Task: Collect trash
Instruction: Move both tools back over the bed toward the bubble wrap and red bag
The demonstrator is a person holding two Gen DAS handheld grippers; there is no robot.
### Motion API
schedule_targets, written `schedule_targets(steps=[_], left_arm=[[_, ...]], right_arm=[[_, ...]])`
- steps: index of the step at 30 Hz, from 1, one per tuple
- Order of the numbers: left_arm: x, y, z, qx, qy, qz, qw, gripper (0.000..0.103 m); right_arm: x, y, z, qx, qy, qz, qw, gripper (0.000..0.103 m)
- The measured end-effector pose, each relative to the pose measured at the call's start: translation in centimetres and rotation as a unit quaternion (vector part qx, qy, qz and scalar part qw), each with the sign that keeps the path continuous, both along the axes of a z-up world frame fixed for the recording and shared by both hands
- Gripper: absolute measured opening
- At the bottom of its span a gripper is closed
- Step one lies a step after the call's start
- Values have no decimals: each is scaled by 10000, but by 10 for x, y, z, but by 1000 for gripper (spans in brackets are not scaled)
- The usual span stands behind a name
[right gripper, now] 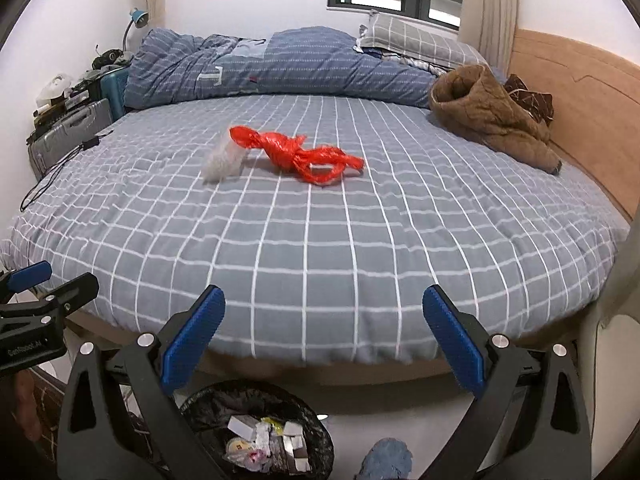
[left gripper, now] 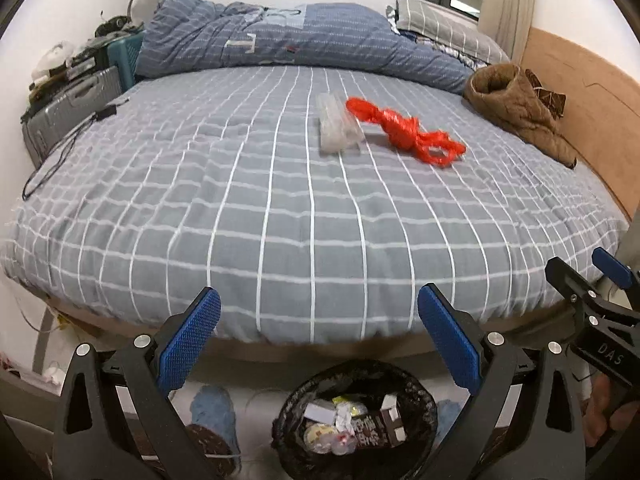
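In your left wrist view, your left gripper (left gripper: 320,344) sits at the bottom of the frame with its two blue-padded fingers (left gripper: 192,340) spread wide apart and nothing between them. Above it, the grey bed sheet with a white grid pattern (left gripper: 280,208) fills the middle of the frame. In the upper centre lies the knotted red plastic bag (left gripper: 404,130), and touching its left end is the crumpled clear plastic wrapper (left gripper: 338,128). At the bottom centre, below the bed edge, stands the round bin lined with a black bag (left gripper: 356,424), already holding paper scraps and wrappers. A rolled blue striped quilt (left gripper: 280,40) runs across the top, a brown quilted jacket (left gripper: 516,108) lies at the upper right against the wooden headboard (left gripper: 580,92), and a grey hard-shell suitcase (left gripper: 68,108) stands at the left edge. Your right gripper (left gripper: 600,292) pokes in at the lower right, and this view does not show its finger gap clearly. In your right wrist view, your right gripper (right gripper: 324,344) is at the bottom centre with its blue pads (right gripper: 452,344) held well apart, gripping nothing. The red bag (right gripper: 296,152) lies left of centre in the upper half, with the clear wrapper (right gripper: 222,160), blurred here, at its left end. The bin (right gripper: 256,436) shows at the bottom left of centre, partly behind the left finger. The jacket (right gripper: 488,116) rests at the upper right, the quilt (right gripper: 260,64) along the top, and the suitcase (right gripper: 68,132) at the left.
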State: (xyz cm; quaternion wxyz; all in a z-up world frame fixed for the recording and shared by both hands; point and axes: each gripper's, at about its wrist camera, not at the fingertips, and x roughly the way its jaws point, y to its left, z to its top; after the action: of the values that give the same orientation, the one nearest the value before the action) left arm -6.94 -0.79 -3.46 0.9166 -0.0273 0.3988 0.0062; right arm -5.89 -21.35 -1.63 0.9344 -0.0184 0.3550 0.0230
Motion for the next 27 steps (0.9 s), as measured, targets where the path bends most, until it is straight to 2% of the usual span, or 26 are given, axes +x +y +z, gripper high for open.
schedule_targets(steps=[11,22,27], left_arm=[[50,12,20,75,-290,99,9995,97],[107,14,20,221,-300,0,9993,97],[134,20,15,149,-222,6,9996,97]], right_arm=[[53,13,13,-36,-190,104,9998,95],[115,18,9,-29,-166,124,9998,95],[147,22,7,11,-129,141,9998,95]])
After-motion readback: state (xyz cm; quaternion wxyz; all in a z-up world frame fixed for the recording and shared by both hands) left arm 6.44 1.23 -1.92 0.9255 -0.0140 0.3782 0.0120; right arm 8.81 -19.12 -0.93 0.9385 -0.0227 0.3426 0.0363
